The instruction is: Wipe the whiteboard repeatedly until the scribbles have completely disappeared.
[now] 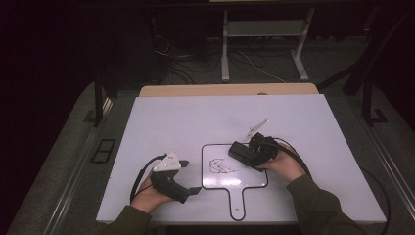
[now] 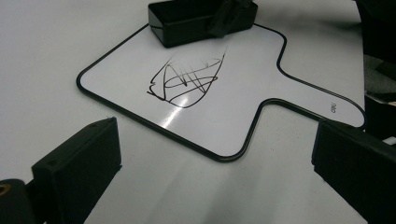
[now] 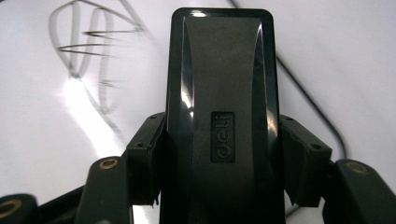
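Note:
A small paddle-shaped whiteboard with a black rim lies on the white table, its handle toward the person. A black scribble marks its middle. My right gripper is shut on a black eraser, which rests on the board's upper right part, just right of the scribble. My left gripper stands open on the table left of the board, nothing between its jaws.
The white table top has bare room all around the board. A tan strip runs along its far edge. Beyond it stand a table frame's legs and cables on a dark floor.

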Available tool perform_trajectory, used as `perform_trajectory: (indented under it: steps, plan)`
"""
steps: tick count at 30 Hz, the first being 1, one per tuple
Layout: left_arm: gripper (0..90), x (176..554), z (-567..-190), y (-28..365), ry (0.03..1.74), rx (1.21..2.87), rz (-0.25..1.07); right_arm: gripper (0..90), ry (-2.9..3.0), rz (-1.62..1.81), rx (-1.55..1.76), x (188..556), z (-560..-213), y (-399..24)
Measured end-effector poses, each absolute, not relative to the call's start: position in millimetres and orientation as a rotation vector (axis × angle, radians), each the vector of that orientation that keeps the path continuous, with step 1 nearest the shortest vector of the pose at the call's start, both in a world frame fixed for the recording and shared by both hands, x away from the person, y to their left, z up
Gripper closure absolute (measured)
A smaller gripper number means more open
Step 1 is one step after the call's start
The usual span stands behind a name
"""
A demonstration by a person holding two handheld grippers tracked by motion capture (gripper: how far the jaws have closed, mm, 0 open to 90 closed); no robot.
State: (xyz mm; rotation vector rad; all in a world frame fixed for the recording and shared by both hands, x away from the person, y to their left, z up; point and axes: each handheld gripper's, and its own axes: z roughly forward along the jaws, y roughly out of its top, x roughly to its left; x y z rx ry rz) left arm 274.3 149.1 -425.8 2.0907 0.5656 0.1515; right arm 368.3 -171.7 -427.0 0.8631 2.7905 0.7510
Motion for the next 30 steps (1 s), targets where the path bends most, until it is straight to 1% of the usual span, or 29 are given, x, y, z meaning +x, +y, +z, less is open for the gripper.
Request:
perform_trajectory:
  steps: [2, 5, 11, 16, 20, 26, 30]
  plan:
    - [0.4, 274.5, -425.9, 149.0, 0.566, 2.09, 0.152, 38.7, 2.787, 0.762, 0.892, 370.1, -427.2, -174.6]
    - [0.5, 274.5, -425.8, 148.9, 0.565, 2.093, 0.151, 38.7, 2.804, 0.751, 0.842, 364.9, -426.8, -168.2]
    - [0.4, 274.0, -425.6, 148.8, 0.563, 2.093, 0.151, 38.7, 2.877, 0.764, 0.662, 344.3, -426.6, -139.7]
    - [0.4, 273.7, -425.3, 149.0, 0.563, 2.095, 0.151, 38.7, 2.908, 0.767, 0.587, 330.7, -425.7, -118.4]
    - [0.4, 273.9, -425.2, 149.4, 0.563, 2.094, 0.153, 38.7, 2.889, 0.773, 0.637, 340.1, -426.2, -124.7]
    - [0.4, 274.3, -425.8, 149.1, 0.567, 2.091, 0.153, 38.7, 2.815, 0.75, 0.798, 365.5, -426.8, -154.1]
    - [0.4, 274.4, -425.9, 149.0, 0.566, 2.092, 0.152, 38.7, 2.796, 0.746, 0.848, 371.8, -427.0, -164.0]
